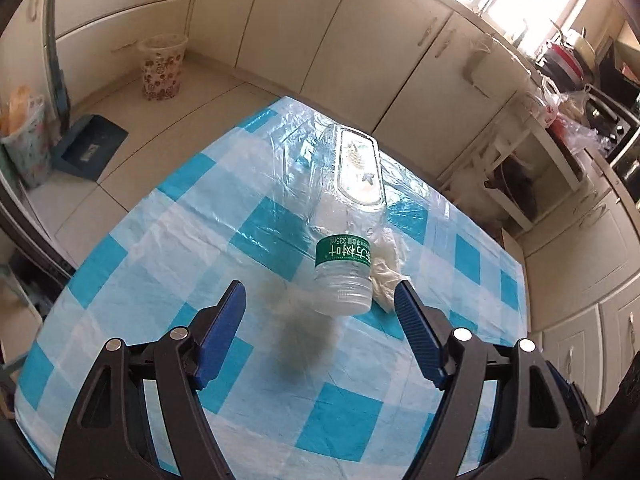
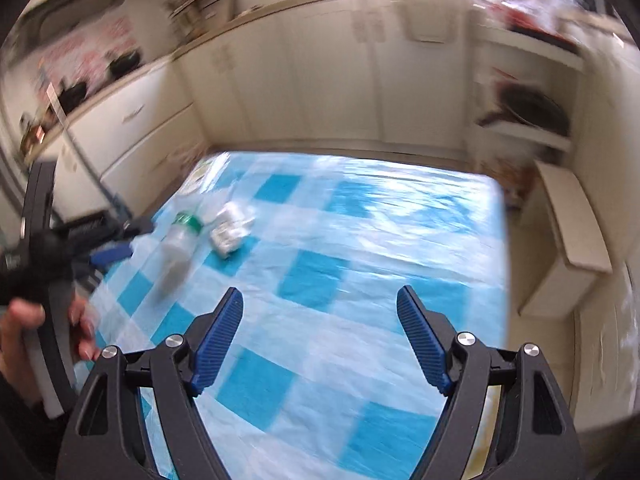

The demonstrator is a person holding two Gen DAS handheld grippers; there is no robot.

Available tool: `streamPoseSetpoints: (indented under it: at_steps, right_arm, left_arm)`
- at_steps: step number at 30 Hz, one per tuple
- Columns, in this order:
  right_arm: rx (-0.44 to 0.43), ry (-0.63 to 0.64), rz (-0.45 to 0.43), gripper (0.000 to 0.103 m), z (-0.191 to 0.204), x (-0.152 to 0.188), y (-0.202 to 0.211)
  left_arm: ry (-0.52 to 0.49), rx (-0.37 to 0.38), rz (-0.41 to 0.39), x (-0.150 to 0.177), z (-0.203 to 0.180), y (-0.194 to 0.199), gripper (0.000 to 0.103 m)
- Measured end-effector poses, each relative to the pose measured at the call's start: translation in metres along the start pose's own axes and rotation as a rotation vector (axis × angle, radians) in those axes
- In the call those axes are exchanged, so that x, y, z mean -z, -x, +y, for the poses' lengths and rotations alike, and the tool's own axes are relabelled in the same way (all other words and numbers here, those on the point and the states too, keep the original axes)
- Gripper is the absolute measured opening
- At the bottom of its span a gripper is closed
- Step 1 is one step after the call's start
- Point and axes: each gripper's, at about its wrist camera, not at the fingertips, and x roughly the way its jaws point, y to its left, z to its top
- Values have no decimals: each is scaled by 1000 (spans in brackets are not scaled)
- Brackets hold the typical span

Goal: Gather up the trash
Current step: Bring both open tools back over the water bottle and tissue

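A clear plastic bottle [image 1: 344, 256] with a green label points its cap at me, just beyond the tips of my left gripper [image 1: 320, 286]. The gripper is open and neither pad touches the bottle. A dark shadow lies on the cloth under the bottle. A crumpled white wad [image 1: 386, 276] sits by the right fingertip. A clear plastic package [image 1: 358, 168] lies farther back. In the blurred right wrist view the bottle [image 2: 182, 236] and wad [image 2: 232, 228] are at the table's left. My right gripper [image 2: 320, 292] is open over bare cloth with nothing between its fingers.
A blue-and-white checked cloth [image 1: 160, 240] covers the table. On the floor stand a floral bin [image 1: 162, 68], a blue dustpan [image 1: 90, 148] and a patterned basket [image 1: 24, 148]. Cream cabinets [image 1: 340, 40] line the walls. A hand [image 2: 16, 328] holds the left tool. A pale box [image 2: 576, 240] stands to the right.
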Motion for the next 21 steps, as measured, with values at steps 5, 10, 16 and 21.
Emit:
streamPoseSetpoints:
  at_steps: [5, 10, 16, 21]
  right_arm:
    - [-28, 128, 26, 76, 44, -7, -43]
    - [-31, 170, 30, 76, 60, -13, -68]
    - [-50, 199, 9, 76, 66, -25, -86]
    - [-75, 197, 13, 76, 64, -35, -104]
  left_arm:
    - [-116, -84, 44, -7, -17, -21, 73]
    - [-127, -121, 104, -17, -22, -44, 73]
    - [-28, -60, 187, -25, -6, -66, 46]
    - [-65, -59, 186, -30, 1, -66, 43]
